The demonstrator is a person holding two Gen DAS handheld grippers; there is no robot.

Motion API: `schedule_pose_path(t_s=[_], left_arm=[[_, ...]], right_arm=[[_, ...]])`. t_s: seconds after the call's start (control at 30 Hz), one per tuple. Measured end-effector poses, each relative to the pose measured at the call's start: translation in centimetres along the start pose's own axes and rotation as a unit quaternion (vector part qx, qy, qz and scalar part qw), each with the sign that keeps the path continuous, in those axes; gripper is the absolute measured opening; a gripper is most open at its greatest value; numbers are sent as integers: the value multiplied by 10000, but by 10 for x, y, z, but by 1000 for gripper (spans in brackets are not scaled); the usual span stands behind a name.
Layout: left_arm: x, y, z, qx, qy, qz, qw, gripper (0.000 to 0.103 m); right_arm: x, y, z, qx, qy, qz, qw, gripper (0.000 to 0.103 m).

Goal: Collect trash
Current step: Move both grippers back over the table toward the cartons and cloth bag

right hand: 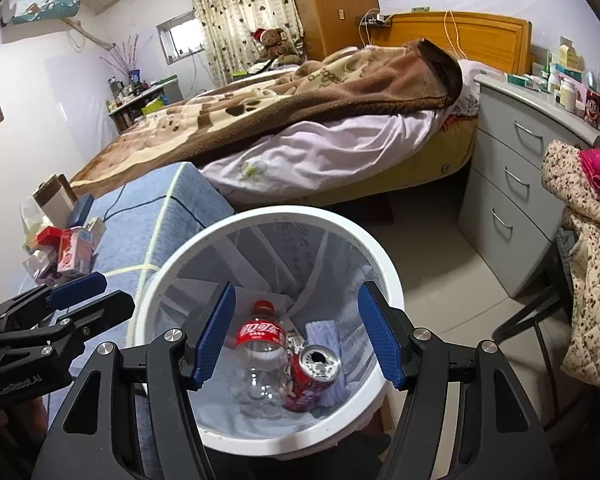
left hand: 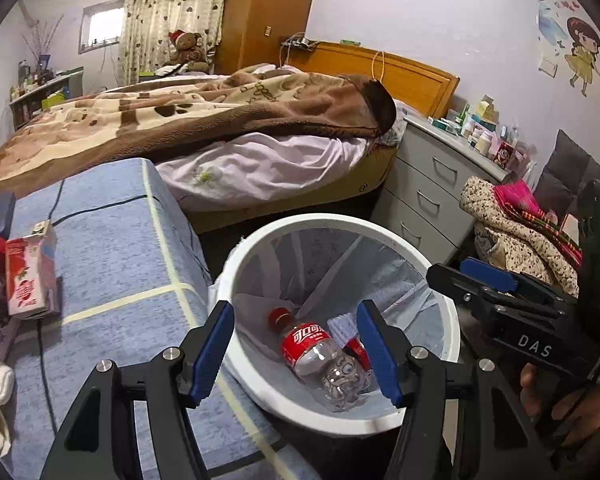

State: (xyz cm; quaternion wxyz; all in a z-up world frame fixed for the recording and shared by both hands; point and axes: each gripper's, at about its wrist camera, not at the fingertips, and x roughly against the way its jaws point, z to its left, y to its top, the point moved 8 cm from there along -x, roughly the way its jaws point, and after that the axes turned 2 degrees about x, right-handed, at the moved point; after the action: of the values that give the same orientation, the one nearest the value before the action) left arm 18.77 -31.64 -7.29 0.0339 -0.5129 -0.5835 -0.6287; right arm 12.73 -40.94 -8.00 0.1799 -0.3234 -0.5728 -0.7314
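Both my grippers over the white bin (right hand: 384, 276), left gripper (left hand: 296, 354) fingers spread and empty, right gripper (right hand: 298, 334) fingers wide apart too, clear bottle (right hand: 260, 364) and red can (right hand: 312, 376) lying on the bin's bottom, milk carton (left hand: 30, 276) near the blue bench's (left hand: 120, 248) far left edge.

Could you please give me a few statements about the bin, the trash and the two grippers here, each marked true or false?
1. A clear plastic bottle with a red label lies inside the white trash bin. True.
2. The red soda can sits on the blue bedspread. False: it is in the bin beside the bottle.
3. The left gripper has its jaws open and empty. True.
4. The right gripper holds the pink carton. False: it is open and empty; the carton lies on the bedspread.
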Motion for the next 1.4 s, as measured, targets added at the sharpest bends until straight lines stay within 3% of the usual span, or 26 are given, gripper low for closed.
schedule_pose_path(t_s=[0.5,0.93,1.4], left_arm=[[61,-7,42,292,264,-426,9983,63],[109,-17,97,622,700,-723,9930,63],[149,-43,194,1269,1424,-839,9781,64]], right_arm=[[28,10,50,408,143,-528,9977,65],[31,12,98,702,445,-703,9941,65],[9,9,163,1108,993,-680,9865,65]])
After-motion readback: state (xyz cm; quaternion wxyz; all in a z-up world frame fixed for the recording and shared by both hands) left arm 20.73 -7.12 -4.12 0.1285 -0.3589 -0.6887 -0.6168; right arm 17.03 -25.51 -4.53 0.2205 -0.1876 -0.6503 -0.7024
